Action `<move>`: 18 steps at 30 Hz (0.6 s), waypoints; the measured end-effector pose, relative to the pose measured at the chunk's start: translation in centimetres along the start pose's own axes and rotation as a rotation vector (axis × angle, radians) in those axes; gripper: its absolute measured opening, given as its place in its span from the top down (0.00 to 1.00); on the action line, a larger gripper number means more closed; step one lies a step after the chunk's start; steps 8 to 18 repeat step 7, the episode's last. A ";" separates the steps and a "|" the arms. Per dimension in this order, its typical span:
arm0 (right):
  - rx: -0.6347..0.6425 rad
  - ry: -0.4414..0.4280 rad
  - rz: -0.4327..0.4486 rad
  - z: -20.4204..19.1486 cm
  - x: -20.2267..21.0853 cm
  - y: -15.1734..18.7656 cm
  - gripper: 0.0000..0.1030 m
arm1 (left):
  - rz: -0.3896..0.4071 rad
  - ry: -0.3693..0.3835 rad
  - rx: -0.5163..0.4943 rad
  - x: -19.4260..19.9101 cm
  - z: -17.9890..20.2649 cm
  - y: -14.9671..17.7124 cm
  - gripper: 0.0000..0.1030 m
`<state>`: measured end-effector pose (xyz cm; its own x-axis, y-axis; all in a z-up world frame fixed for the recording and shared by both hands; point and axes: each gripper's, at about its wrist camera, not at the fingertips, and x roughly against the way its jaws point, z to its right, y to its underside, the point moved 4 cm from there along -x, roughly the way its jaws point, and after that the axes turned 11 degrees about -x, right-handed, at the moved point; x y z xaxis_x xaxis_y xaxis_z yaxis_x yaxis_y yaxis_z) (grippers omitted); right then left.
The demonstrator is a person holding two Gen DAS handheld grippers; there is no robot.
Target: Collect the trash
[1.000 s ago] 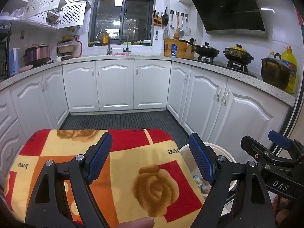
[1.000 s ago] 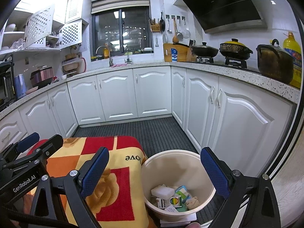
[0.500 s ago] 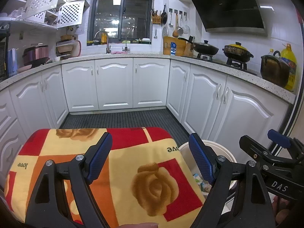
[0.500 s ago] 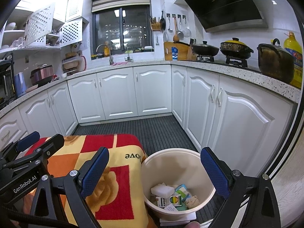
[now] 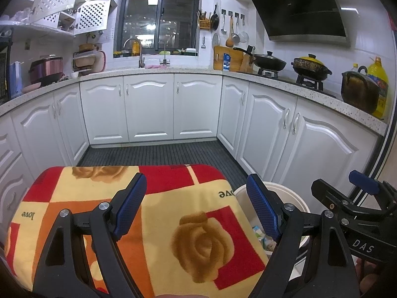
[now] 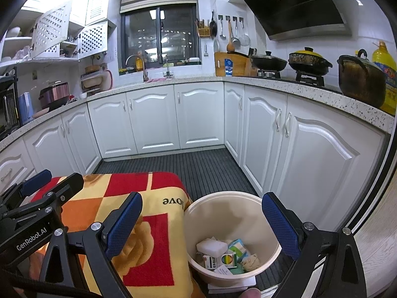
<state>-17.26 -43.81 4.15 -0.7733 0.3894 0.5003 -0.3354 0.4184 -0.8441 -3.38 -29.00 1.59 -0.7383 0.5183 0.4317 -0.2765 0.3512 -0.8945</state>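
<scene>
- Your left gripper (image 5: pixel 193 207) hangs over the blanket-covered table, blue textured pads spread wide with nothing between them.
- Your right gripper (image 6: pixel 202 226) hangs above the bin, its pads equally wide apart and empty.
- The round cream plastic bin (image 6: pixel 230 213) stands just right of the table, on the floor.
- Trash lies in its bottom: a white foam block (image 6: pixel 212 247), a small printed box (image 6: pixel 219 260), a green-and-white packet (image 6: pixel 237 245), a crumpled beige wad (image 6: pixel 250 261).
- The fleece blanket (image 5: pixel 173 213) shows red, orange and cream squares with brown roses and the word "love".
- Dark ribbed flooring (image 6: pixel 198 166) runs ahead.
- White panelled cabinets (image 6: pixel 153 119) curve round under a speckled stone counter (image 6: pixel 310 89).
- Lidded pots (image 6: pixel 310 60) sit at right, and a dark window (image 6: pixel 160 39) is above the sink.
</scene>
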 end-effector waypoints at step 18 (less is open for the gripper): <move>0.005 0.007 -0.018 0.1 -0.7 0.1 0.07 | -0.007 0.007 -0.017 -0.5 -0.2 0.6 0.20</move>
